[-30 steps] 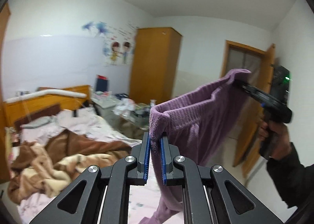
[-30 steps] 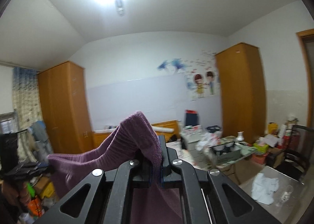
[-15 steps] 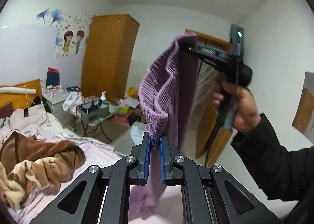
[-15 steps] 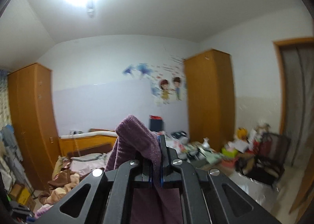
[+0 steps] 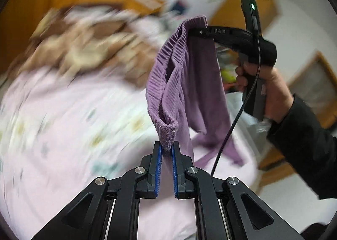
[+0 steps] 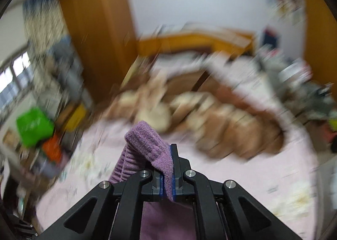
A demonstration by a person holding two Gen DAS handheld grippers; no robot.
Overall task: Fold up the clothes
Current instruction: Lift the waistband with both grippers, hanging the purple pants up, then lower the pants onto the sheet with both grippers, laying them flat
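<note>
Purple garment (image 5: 185,84) over pink bed (image 5: 63,134) — brown blanket (image 6: 231,122), seemingly.

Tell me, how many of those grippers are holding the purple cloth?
2. The left gripper pinches the cloth at its lower corner; the right gripper, held by a hand, clamps the upper corner. Nothing else appears to hold it.

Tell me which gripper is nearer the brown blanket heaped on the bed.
Too close to call: both the left gripper and the right gripper are shut on the purple garment, held over the pink sheet, short of the brown blanket.
</note>
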